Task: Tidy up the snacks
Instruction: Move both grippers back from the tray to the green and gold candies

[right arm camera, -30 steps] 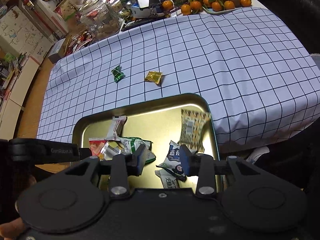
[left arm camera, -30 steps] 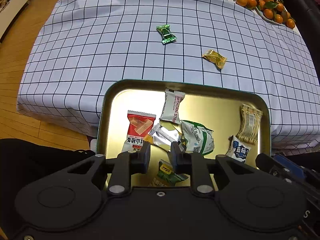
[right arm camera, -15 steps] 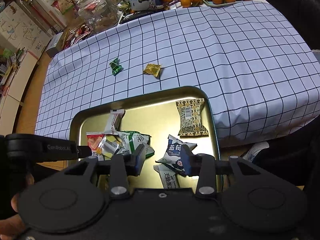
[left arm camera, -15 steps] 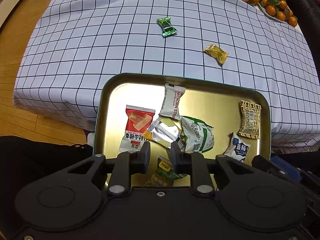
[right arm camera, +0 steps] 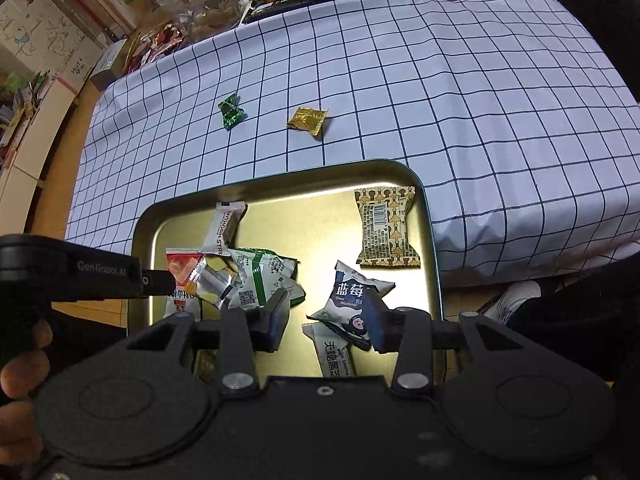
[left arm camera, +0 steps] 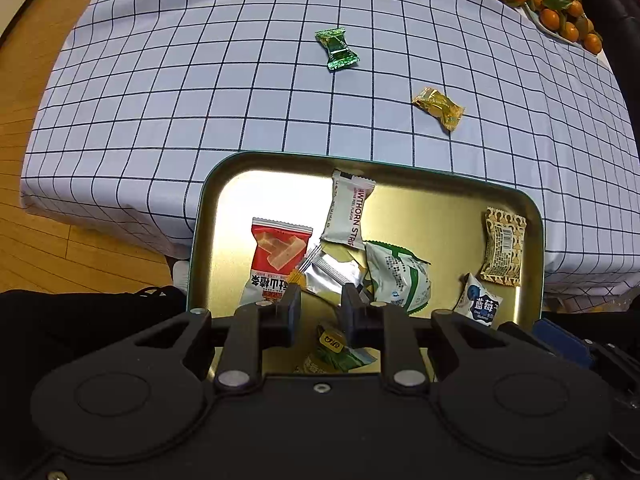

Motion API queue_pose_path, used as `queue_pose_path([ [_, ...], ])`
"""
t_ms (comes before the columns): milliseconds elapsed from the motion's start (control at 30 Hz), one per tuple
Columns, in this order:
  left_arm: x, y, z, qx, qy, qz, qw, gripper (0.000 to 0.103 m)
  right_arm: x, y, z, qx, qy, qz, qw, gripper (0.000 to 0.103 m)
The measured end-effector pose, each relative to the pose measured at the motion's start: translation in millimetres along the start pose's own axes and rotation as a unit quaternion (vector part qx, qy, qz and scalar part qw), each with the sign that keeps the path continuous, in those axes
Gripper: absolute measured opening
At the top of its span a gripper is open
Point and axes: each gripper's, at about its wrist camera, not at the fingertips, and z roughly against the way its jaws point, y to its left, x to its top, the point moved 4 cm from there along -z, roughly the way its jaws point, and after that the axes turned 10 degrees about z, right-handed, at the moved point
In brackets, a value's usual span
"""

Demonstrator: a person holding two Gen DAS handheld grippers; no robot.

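Left wrist view has your left claw [left arm camera: 320, 312] pointing steeply down over the gold tray [left arm camera: 536, 216], its jaws set narrowly apart with nothing pinched; a green-and-yellow packet [left arm camera: 334, 350] lies just below the gap. A second ago the tan patterned packet [left arm camera: 502, 246] was a blur at the tray's right edge; now it lies flat and sharp in the right corner. Your right claw [right arm camera: 326, 316] has spread a little wider than it was and is empty, with the blueberry packet [right arm camera: 350, 294] lying under its right finger. Only the right wrist view shows the white packet with black lettering [right arm camera: 332, 354] low in the tray, your fingers [right arm camera: 18, 360] at lower left, and the left tool's black body [right arm camera: 80, 272] crossing the left side. Both views show the green candy [left arm camera: 336, 48] and the gold candy [left arm camera: 438, 107] on the checked cloth of the table [left arm camera: 200, 80], beyond the tray, with oranges [left arm camera: 548, 4] at the upper right.
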Motion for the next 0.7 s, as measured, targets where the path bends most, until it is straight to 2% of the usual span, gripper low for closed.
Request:
queue_pose_path([
  [333, 24, -8, -1, 0.004, 0.008, -0.009, 0.9999, 0.030, 22, -2, -10, 0.009, 0.036, 0.030, 0.999, 0.043],
  [700, 66, -20, -9, 0.008, 0.005, -0.009, 0.9999, 0.030, 74, -4, -19, -0.004, 0.031, 0.060, 0.998, 0.044],
])
